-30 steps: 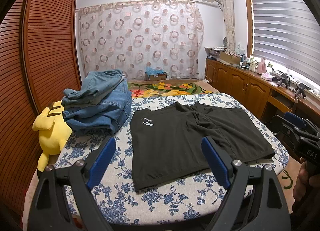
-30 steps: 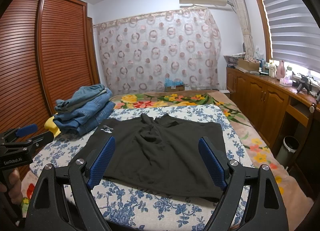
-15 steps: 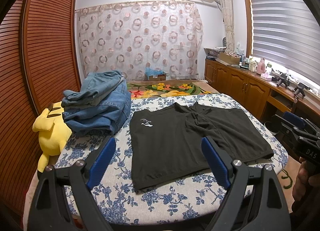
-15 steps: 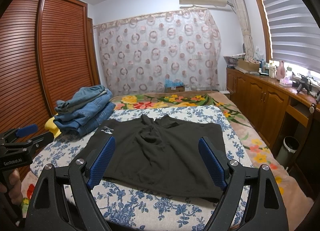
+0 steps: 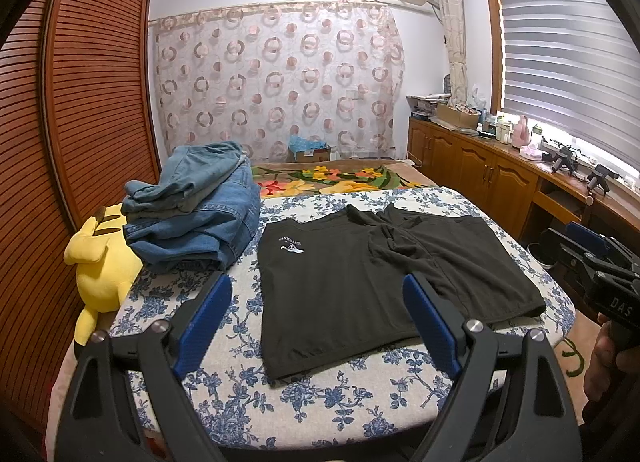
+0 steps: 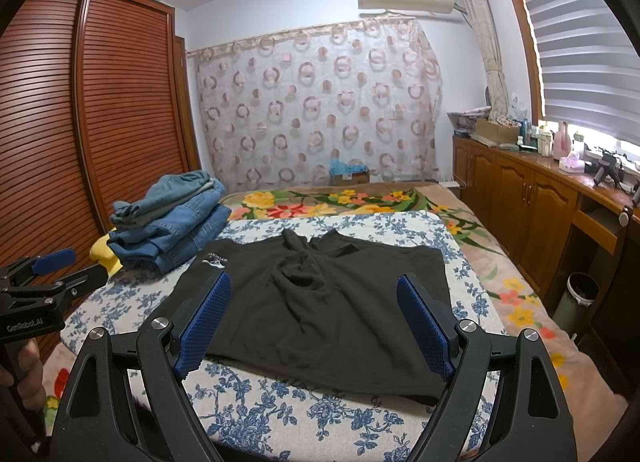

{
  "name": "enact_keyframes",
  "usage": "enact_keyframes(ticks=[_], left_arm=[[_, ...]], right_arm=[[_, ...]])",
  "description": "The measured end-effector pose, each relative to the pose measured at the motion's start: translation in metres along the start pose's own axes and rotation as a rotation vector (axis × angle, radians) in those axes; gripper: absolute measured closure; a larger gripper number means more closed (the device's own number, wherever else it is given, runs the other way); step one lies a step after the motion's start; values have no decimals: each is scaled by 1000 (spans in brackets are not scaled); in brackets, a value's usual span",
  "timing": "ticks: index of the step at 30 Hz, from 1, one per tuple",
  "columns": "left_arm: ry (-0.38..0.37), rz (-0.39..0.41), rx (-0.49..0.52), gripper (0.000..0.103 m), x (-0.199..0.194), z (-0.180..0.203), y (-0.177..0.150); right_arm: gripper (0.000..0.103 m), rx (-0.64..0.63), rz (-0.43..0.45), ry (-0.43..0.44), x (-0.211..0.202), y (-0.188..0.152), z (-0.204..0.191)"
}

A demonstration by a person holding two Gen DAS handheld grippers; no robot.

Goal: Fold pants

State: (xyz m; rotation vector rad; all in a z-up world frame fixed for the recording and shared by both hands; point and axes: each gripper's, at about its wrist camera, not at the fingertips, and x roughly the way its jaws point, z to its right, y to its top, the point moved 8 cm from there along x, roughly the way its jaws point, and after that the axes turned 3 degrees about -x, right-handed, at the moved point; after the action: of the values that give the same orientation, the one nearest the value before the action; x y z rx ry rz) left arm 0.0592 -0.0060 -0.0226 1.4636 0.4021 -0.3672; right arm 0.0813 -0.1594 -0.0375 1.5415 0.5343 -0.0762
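Black shorts (image 5: 360, 274) lie spread flat on the blue-flowered sheet (image 5: 320, 394), with a small white logo at the far left corner and a rumpled crotch in the middle. They also show in the right wrist view (image 6: 320, 302). My left gripper (image 5: 318, 322) is open and empty, hovering near the bed's front edge before the shorts' near left hem. My right gripper (image 6: 314, 320) is open and empty, above the shorts' near right part. Each gripper shows at the edge of the other's view.
A stack of folded blue jeans (image 5: 196, 210) sits at the bed's far left, with a yellow plush toy (image 5: 102, 262) beside it. A wooden wardrobe (image 5: 72, 102) stands left. Cabinets (image 6: 520, 198) and a bin (image 6: 580, 298) stand right.
Both grippers stay open and nearly still; the left wrist view has shifted very slightly. The shorts have not moved.
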Motion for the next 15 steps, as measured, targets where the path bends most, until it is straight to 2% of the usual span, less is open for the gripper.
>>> enact_keyframes(ticks=[8,15], left_arm=[[-6,-4,-1,15,-2,1,1],[-44,-64,20,15,17,10,0]], right_arm=[[16,0,-1,1,2,-1,3],[16,-5,-12,-2,5,-6,4]])
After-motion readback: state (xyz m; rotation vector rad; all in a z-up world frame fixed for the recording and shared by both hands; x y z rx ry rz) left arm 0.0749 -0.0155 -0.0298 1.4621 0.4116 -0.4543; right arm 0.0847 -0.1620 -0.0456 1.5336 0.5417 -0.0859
